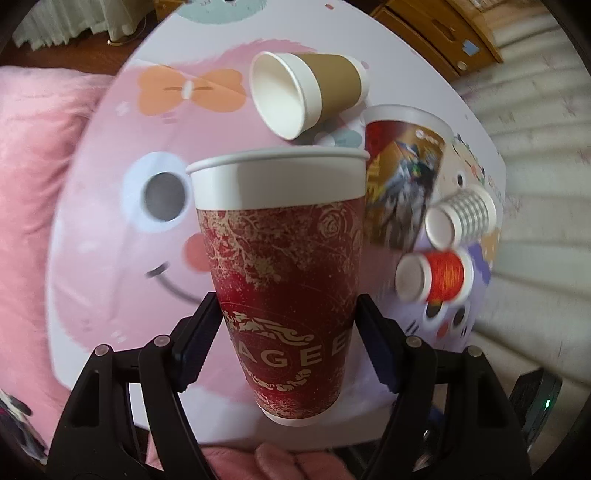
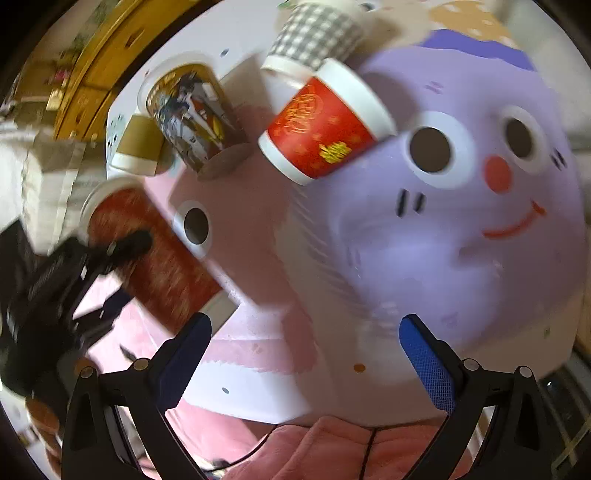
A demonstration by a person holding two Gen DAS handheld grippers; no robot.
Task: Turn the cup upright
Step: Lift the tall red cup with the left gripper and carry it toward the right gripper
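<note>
My left gripper is shut on a tall dark red paper cup with a white rim, holding it upright with its mouth up, base near the mat. The same cup shows in the right wrist view with the left gripper's fingers on it. My right gripper is open and empty over the mat. A brown cup lies on its side. A small red cup and a checked cup also lie on their sides. A printed cup stands upright.
The cups sit on a round cartoon-face mat. A pink fluffy blanket lies to the left and below. A wooden cabinet stands at the back right.
</note>
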